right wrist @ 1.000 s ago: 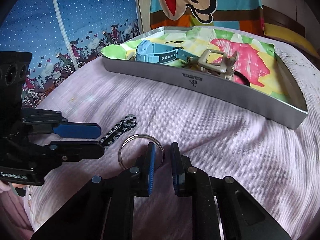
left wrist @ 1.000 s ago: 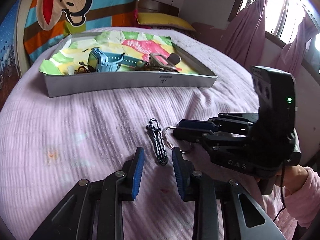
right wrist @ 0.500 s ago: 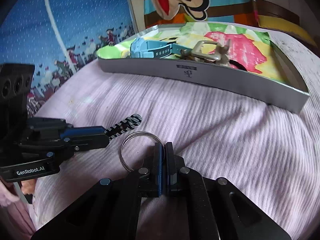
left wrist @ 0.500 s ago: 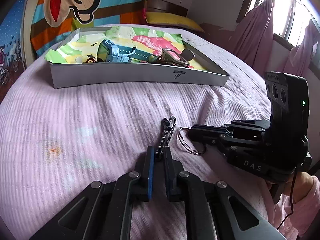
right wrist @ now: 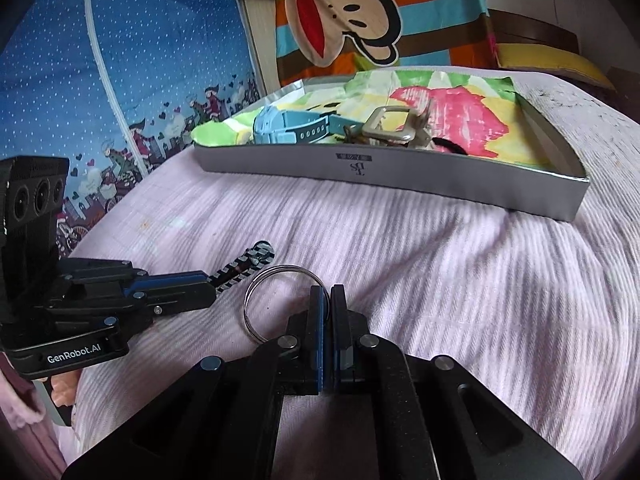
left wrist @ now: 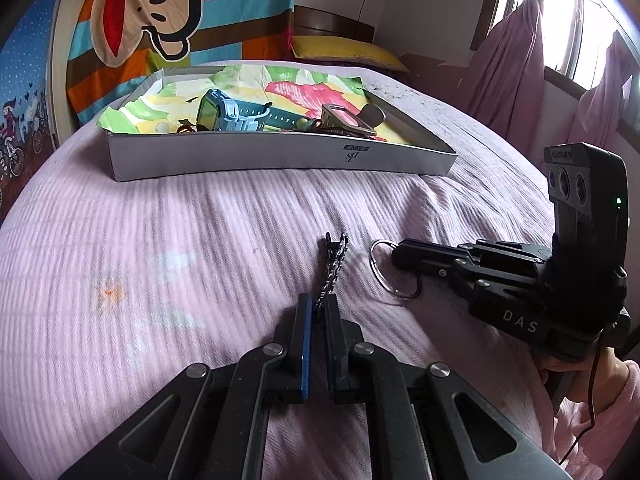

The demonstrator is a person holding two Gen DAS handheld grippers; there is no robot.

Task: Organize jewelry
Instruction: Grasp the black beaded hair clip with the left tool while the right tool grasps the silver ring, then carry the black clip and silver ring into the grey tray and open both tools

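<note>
Chain bracelet (left wrist: 334, 268) on pink bedspread (left wrist: 160, 240), grey tray (left wrist: 280, 158), purple curtains (left wrist: 504, 64)

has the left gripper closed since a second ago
Yes. The left gripper was open beside the chain on the bedspread; now it is shut on the chain's near end.

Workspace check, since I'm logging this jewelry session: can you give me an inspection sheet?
Surface: pink ribbed bedspread, faint stain marks.
Job's things: black chain bracelet and metal ring, both gripped; grey box holding a blue watch and metal buckle.
Clutter: nothing seen.
Grippers: left hand-held gripper shut on the bracelet; right hand-held gripper shut on the ring.
Cables: thin black cable at the right wrist.
Surroundings: cartoon monkey blanket, purple curtains.
</note>
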